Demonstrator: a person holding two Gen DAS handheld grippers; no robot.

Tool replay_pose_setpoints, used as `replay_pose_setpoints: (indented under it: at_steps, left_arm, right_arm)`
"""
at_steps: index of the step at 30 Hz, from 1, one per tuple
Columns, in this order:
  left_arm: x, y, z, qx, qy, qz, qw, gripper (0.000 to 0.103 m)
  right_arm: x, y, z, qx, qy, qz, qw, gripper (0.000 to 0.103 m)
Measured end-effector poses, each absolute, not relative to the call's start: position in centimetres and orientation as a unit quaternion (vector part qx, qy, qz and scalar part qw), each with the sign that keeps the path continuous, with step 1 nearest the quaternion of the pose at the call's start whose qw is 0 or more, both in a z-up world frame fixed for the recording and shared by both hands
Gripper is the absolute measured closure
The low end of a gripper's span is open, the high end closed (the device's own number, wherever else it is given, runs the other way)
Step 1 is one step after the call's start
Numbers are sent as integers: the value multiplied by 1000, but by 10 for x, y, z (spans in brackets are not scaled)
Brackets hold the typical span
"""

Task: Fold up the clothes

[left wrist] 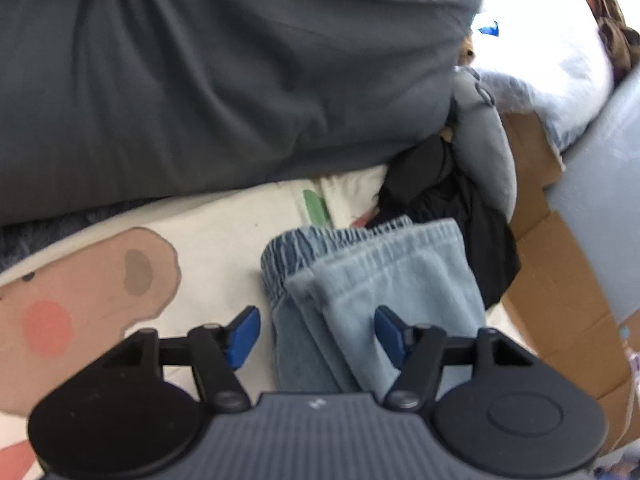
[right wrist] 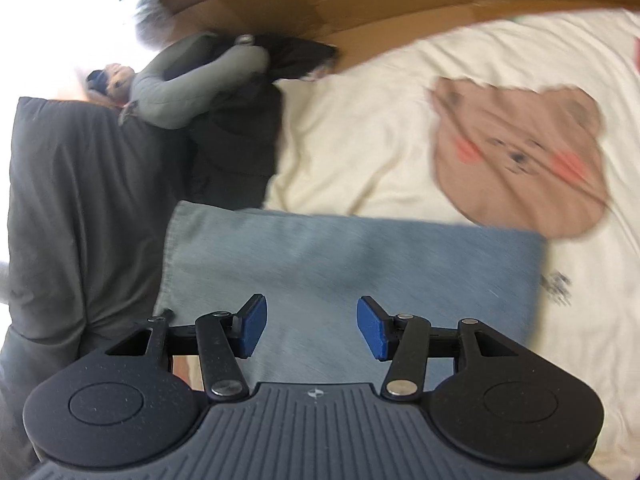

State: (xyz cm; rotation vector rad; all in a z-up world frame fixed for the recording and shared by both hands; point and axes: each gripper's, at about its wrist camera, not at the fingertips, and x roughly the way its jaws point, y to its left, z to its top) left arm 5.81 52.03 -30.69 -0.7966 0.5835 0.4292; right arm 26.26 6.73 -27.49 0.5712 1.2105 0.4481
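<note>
Both my grippers hang open, nothing pinched. My left gripper (left wrist: 316,334) straddles the folded jeans (left wrist: 372,280), elastic waistband pointing to the frame's top, long axis running away from me. My right gripper (right wrist: 312,326) hovers over the jeans' broadside (right wrist: 340,264).

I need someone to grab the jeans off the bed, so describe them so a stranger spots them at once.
Look at the cream bedsheet printed with a brown bear face. Beside the bear, next to a big dark grey duvet, lie the folded light blue jeans. They are the only pale denim there, with a gathered elastic waistband, unlike the black garment behind.
</note>
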Motion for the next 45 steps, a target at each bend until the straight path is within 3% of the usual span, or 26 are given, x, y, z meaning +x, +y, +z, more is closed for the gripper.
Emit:
replay_pose_setpoints:
  at_steps: [6, 14, 20, 25, 27, 29, 36, 38, 45]
  left_arm:
    - [59, 535, -312, -426, 254, 178, 850, 51]
    - [62, 541, -304, -400, 255, 170, 864, 78]
    - [69, 541, -289, -362, 252, 176, 880, 81]
    - [67, 543, -304, -379, 264, 197, 865, 78]
    - [65, 541, -304, -373, 270, 206, 863, 67]
    - [62, 538, -300, -359, 280, 211, 865, 47]
    - [39, 516, -300, -372, 300, 191, 857, 39]
    - [35, 505, -303, -378, 312, 181, 853, 39]
    - [31, 470, -330, -399, 353, 141, 835, 39]
  right_arm:
    - [240, 24, -290, 270, 557, 164, 768, 44]
    - [218, -14, -313, 312, 548, 118, 767, 39]
    - [202, -28, -340, 310, 554, 108, 765, 39]
    - [188, -39, -374, 346, 556, 117, 747, 39]
    - [187, -37, -381, 344, 558, 139, 742, 39]
    - [189, -35, -388, 343, 562, 153, 737, 39]
    - [196, -34, -407, 383, 553, 183, 717, 43]
    - [198, -32, -414, 395, 555, 197, 705, 50]
    - [202, -17, -436, 416, 554, 225, 685, 51]
